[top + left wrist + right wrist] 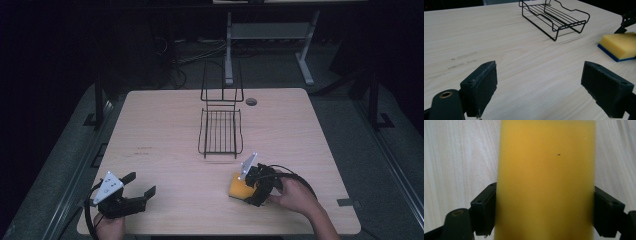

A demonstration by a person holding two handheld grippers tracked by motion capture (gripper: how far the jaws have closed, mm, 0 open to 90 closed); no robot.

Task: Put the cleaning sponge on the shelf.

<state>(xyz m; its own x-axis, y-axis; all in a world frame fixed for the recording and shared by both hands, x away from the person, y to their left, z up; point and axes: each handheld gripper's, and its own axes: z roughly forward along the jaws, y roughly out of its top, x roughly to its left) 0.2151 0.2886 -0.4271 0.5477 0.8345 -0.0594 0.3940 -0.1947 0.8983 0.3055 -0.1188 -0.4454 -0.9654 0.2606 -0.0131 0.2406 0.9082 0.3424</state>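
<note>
Sponge (237,188) flat on table (165,125), yellow face up, blue scouring layer underneath, at roughly 5 o'clock from table centre, near front edge. Right gripper (250,189) brought down over it from the 3 o'clock side, hand (292,196) behind. In right gripper view, sponge (546,180) seated between the two jaws, pads touching both long sides; no visible bulge or pinch in the foam, so probably contact only, squeeze just starting. Grip across the narrow width, presumably because that span fits the jaw opening and keeps the soft body from folding. Still resting on wood; no lift apparent.

Left gripper (140,186) at about 7 o'clock near front edge, held low above the surface, jaws spread wide, nothing between them. In left gripper view, bare table between pads, sponge (619,46) well apart toward 2 o'clock, blue base visible along its edge. Likely parked there to stay out of the working arm's path while ready to assist.

Wire rack (220,131) near table centre toward 12 o'clock, upright, empty, tall back loop at the far end, open tray end facing the person. Same rack (554,17) seen in left gripper view at 12 o'clock. Orientation suits loading from the front; probable destination for the sponge. Path from sponge to rack short, toward 11 o'clock, unobstructed.

Risk noted: soft foam may compress and slip if grip stays shallow.
</note>
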